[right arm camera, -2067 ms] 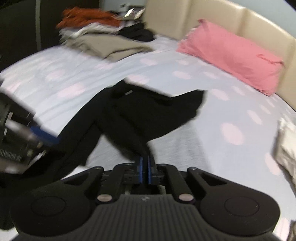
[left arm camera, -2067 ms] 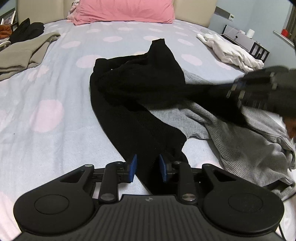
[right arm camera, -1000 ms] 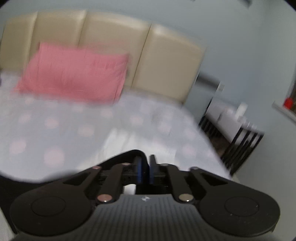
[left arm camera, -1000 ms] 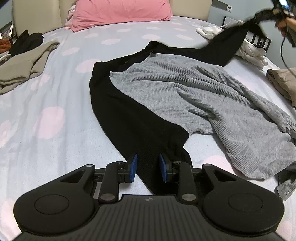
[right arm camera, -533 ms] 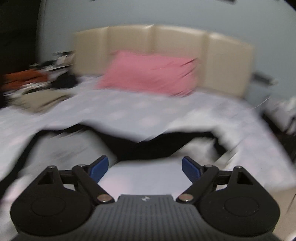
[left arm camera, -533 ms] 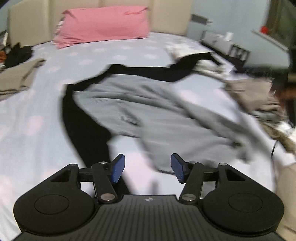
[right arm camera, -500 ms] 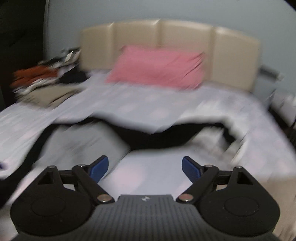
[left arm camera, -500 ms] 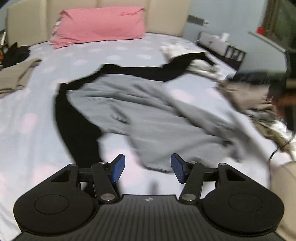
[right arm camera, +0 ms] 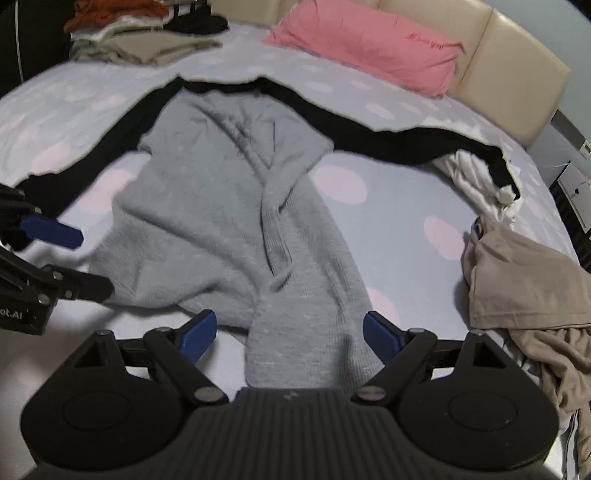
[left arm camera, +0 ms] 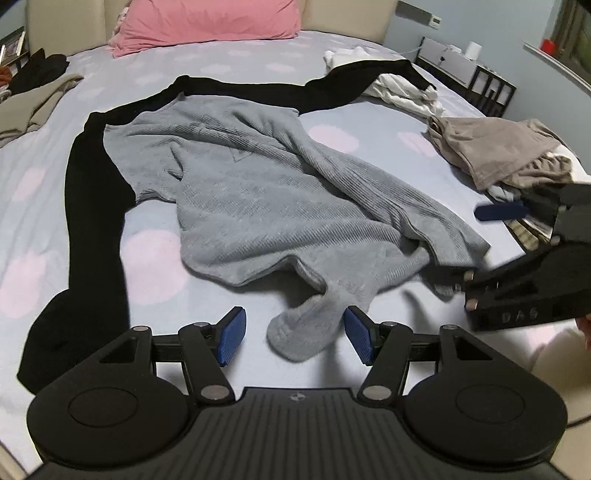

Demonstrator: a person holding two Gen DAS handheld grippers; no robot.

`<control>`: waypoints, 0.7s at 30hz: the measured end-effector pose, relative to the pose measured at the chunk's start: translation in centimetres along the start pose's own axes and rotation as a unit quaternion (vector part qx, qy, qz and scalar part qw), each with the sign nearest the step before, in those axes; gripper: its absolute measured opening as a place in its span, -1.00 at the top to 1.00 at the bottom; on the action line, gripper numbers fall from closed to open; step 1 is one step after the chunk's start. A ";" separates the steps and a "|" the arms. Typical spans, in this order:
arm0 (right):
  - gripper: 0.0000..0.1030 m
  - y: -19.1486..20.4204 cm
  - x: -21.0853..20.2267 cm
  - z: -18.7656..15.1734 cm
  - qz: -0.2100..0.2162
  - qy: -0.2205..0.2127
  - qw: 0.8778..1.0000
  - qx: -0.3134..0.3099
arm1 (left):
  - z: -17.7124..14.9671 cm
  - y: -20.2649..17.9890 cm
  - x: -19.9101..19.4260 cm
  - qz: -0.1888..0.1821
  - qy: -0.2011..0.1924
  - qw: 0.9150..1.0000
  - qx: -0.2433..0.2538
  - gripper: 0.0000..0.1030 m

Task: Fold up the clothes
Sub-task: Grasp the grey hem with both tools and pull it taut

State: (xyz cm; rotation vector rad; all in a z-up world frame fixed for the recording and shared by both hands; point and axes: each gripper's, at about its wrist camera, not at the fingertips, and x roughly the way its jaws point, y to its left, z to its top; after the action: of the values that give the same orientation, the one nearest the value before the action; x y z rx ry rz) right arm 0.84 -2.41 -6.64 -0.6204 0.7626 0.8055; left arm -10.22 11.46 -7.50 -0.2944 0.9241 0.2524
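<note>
A grey ribbed sweater [left arm camera: 258, 184] lies crumpled in the middle of the bed. A long black garment [left arm camera: 92, 206] curves around its far and left sides. My left gripper [left arm camera: 295, 338] hangs low over the near end of the sweater, its jaws opening; a grey sleeve cuff [left arm camera: 306, 332] lies between the blue pads, which do not press on it. In the right wrist view my right gripper [right arm camera: 288, 335] stands wide open over another grey sleeve end [right arm camera: 295, 343], not gripping. Each gripper shows in the other's view, the right gripper [left arm camera: 476, 243] and the left gripper [right arm camera: 74, 258].
A pink pillow [left arm camera: 207, 16] leans on the beige headboard [right arm camera: 509, 66]. Loose beige clothes [left arm camera: 498, 147] and a white garment [left arm camera: 399, 88] lie at the bed's right edge. A clothes stack [right arm camera: 129, 40] sits far left. A black side table [left arm camera: 469, 74] stands beyond the right side.
Both grippers let go of the black garment and opened. The black garment now lies stretched around the grey sweater. Both hands moved to the sweater's near sleeve ends.
</note>
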 end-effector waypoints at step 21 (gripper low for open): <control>0.61 -2.1 2.2 -0.3 0.035 0.044 0.998 0.010 | 1.2 -0.3 2.9 -0.053 0.049 0.997 -0.025 0.96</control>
State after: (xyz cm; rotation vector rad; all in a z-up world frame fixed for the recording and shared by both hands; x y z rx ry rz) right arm 3.44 -2.92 -8.14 -0.6164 0.8749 0.8380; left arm -7.56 11.89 -9.11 -0.4043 0.9967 0.1637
